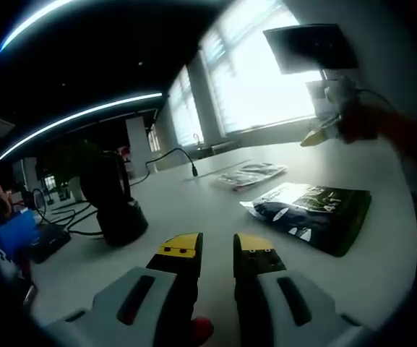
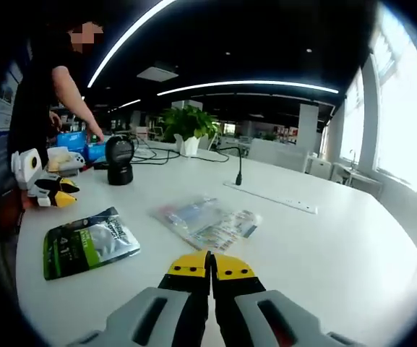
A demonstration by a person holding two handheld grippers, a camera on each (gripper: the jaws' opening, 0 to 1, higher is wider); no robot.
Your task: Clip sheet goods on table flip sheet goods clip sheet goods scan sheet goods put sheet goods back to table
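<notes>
Left claw (image 1: 217,249) spread, right claw (image 2: 210,266) pressed together, both empty above the tabletop (image 2: 324,238). Beyond lies the dark green sheet pack (image 2: 89,242), unclipped. Judged: first clip pending; next needs a descent onto its edge.

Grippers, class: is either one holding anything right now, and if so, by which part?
Nothing is held. The left gripper is open and empty; the right gripper is shut on nothing. The dark packet lies untouched on the table.
</notes>
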